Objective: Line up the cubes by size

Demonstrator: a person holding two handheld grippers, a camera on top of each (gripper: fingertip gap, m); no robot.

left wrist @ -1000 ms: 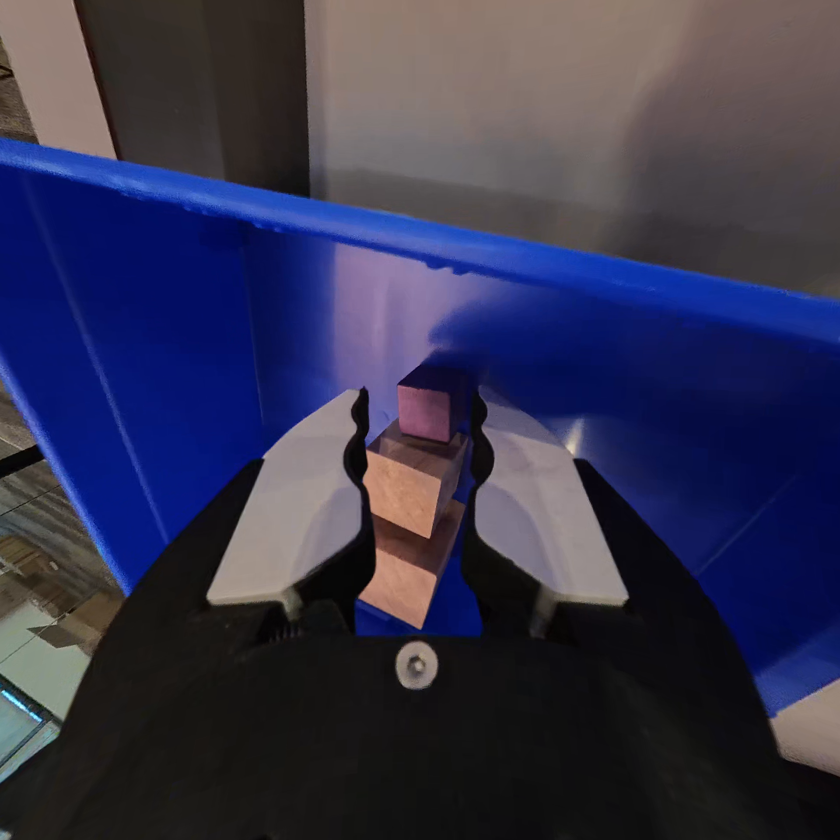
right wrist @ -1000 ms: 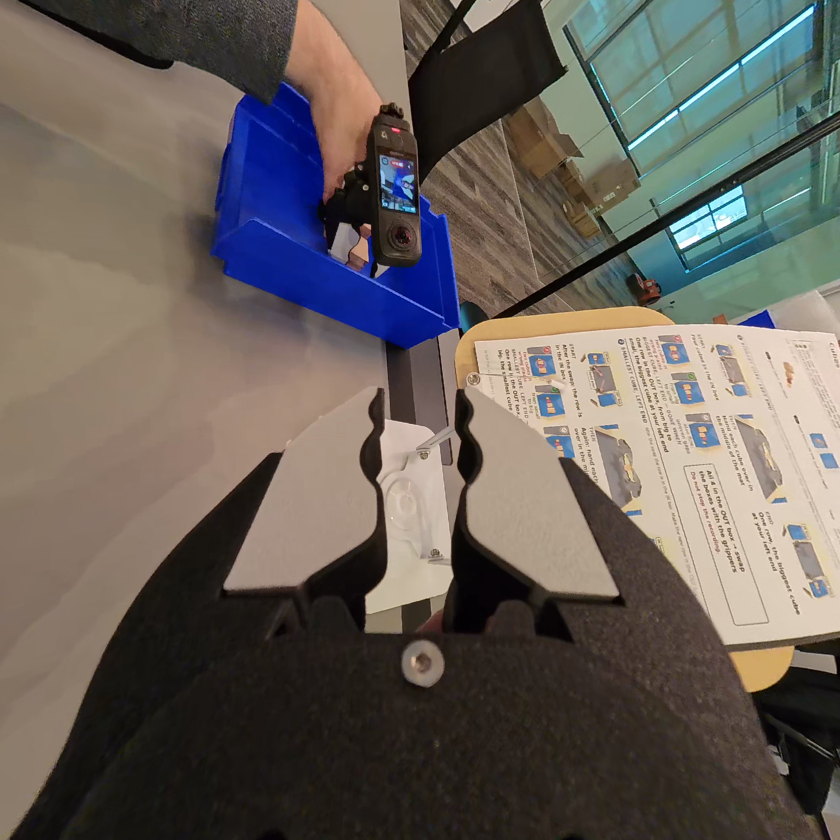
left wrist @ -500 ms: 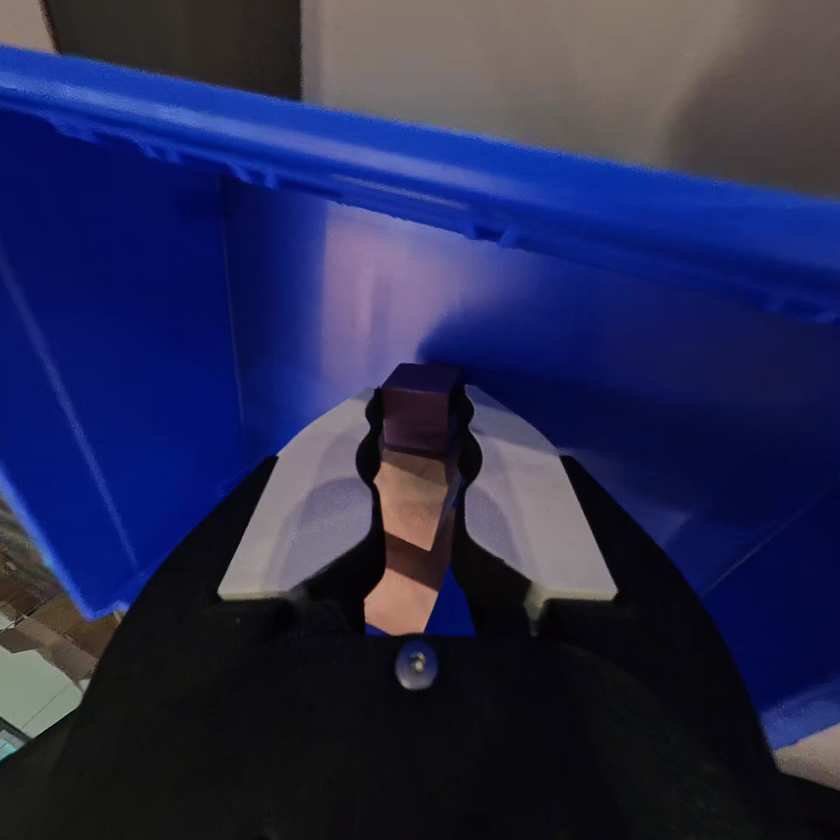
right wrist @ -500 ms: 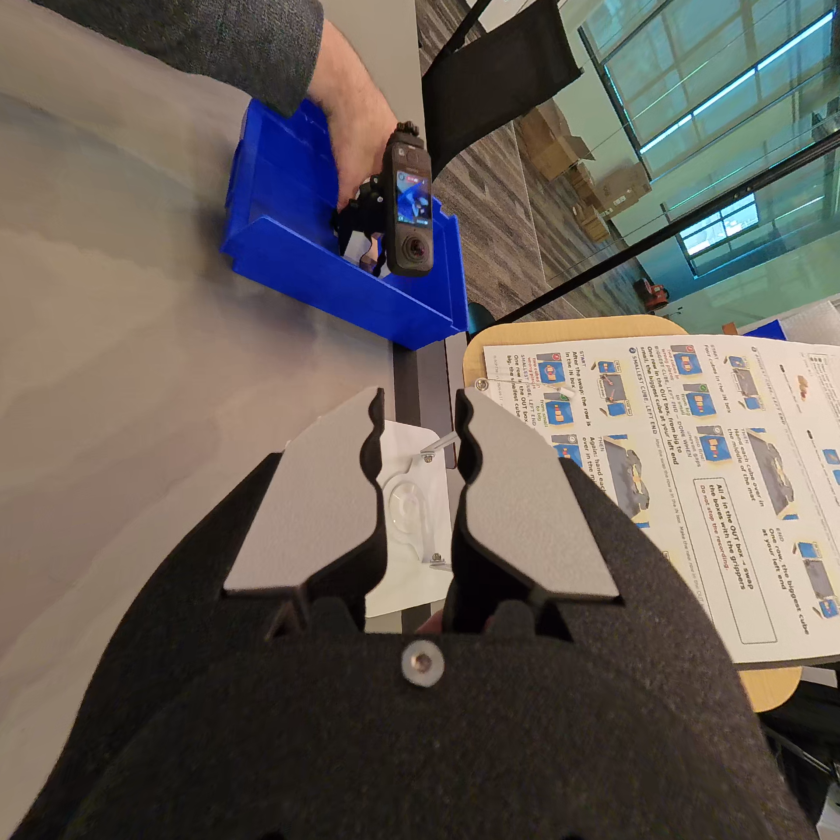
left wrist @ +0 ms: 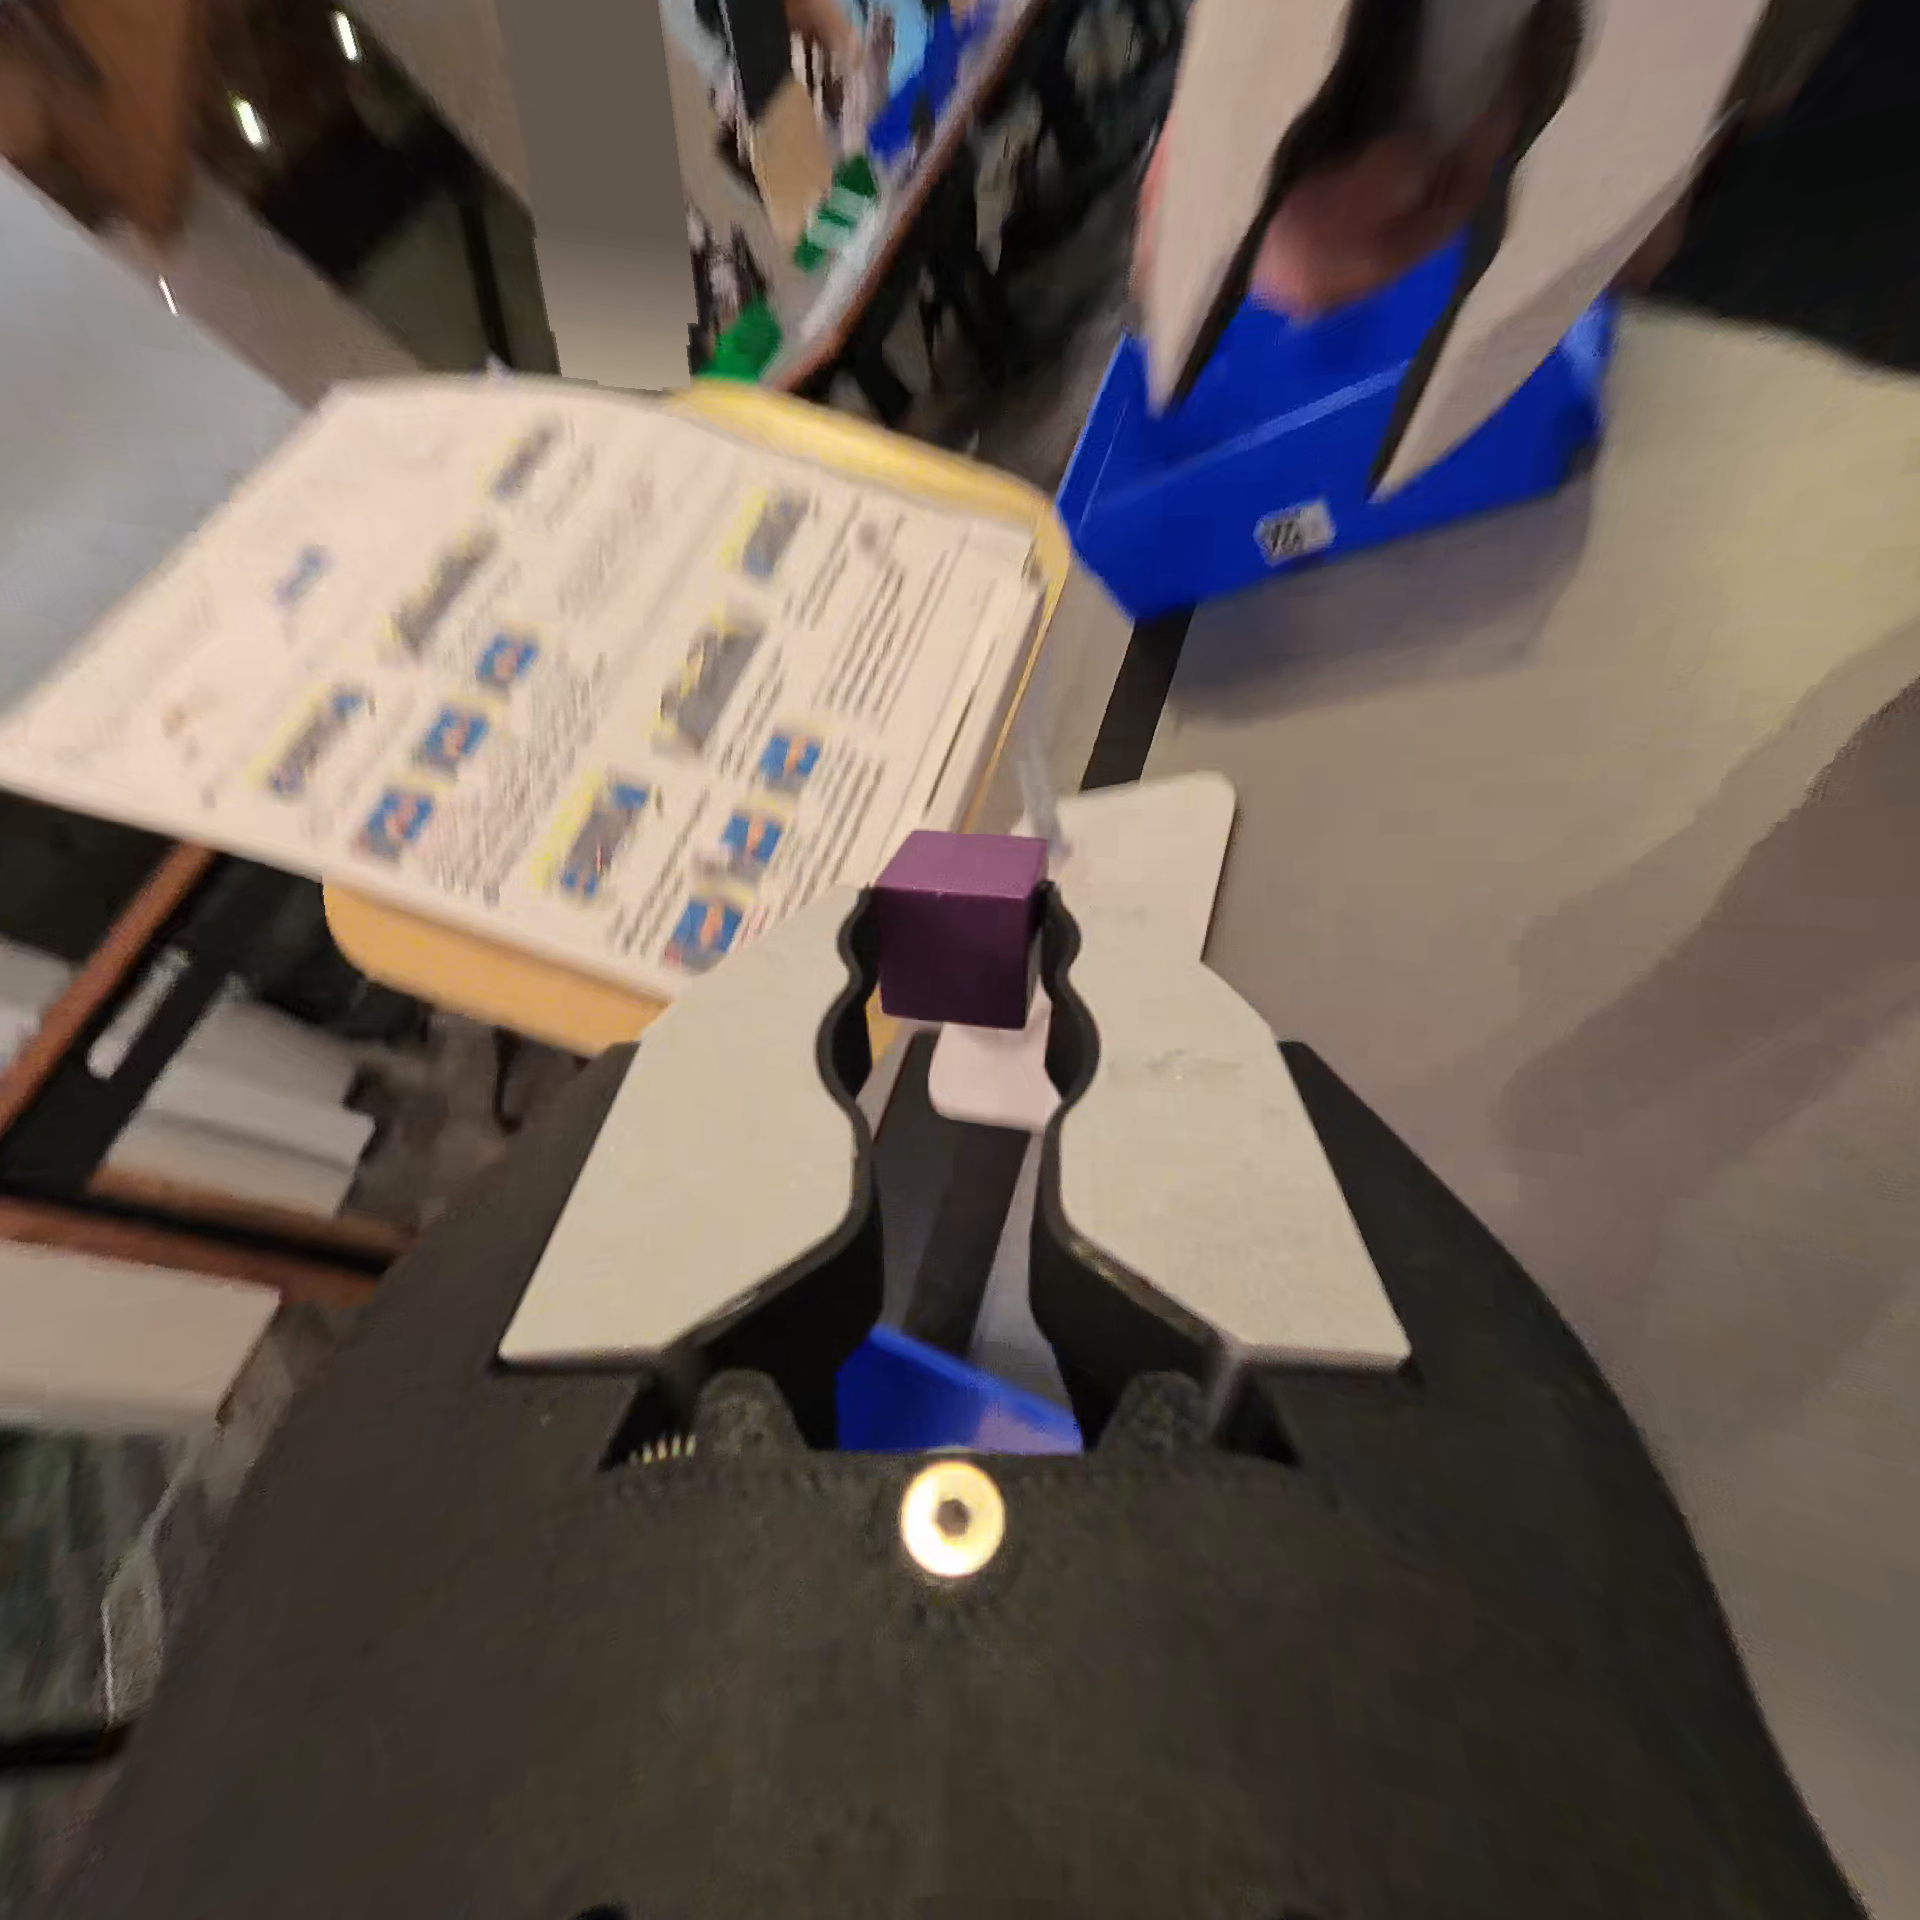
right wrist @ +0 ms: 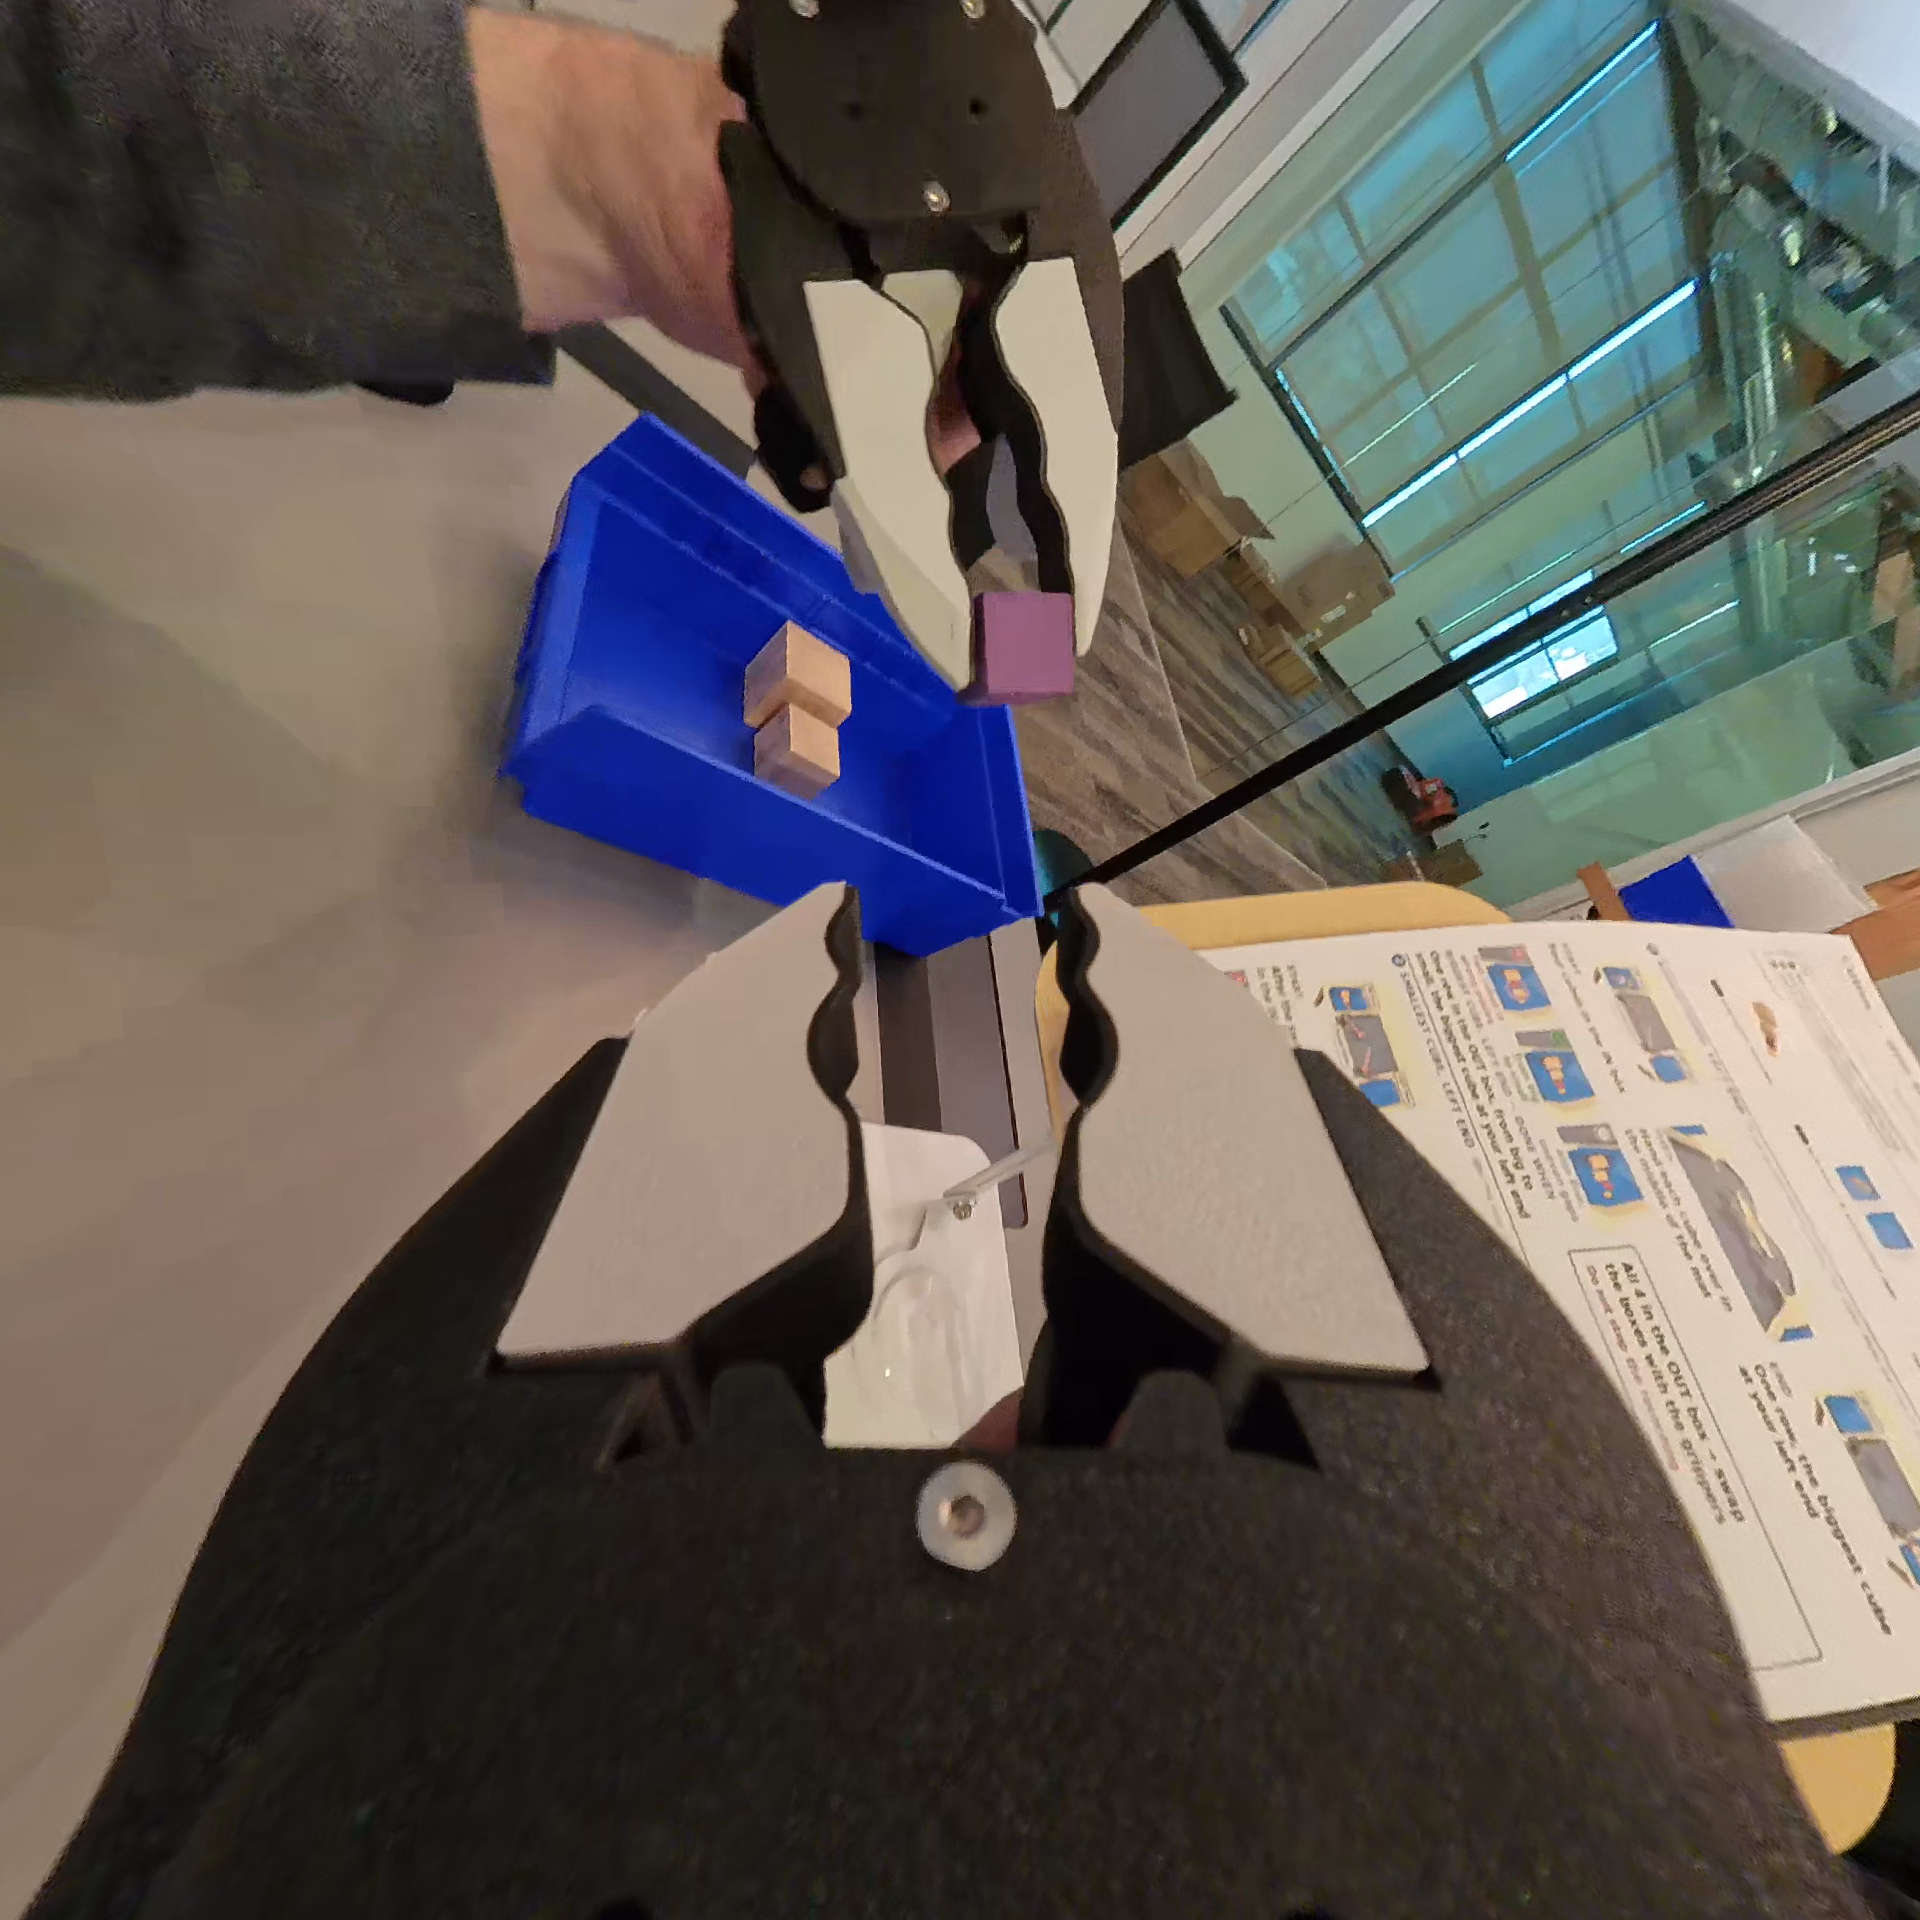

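Near: right tongs [right wrist: 961, 935] hang released w/ nothing between the tips, prob. waiting for a handover or their own pick. Beyond, left tongs [right wrist: 1023, 644] are clenched on the purple cube [left wrist: 961, 930] at the very tips, both pads pressing its sides, carried in the air above the tabletop [right wrist: 260, 987]. Farthest, two wooden cubes [right wrist: 795, 717] sit touching in the blue bin [right wrist: 727, 831], below and beside the held cube, likely next for sorting.

purple cube [left wrist: 958, 940] | blue bin [right wrist: 665, 769] | tan cubes [right wrist: 798, 717] | grey table [right wrist: 260, 935]
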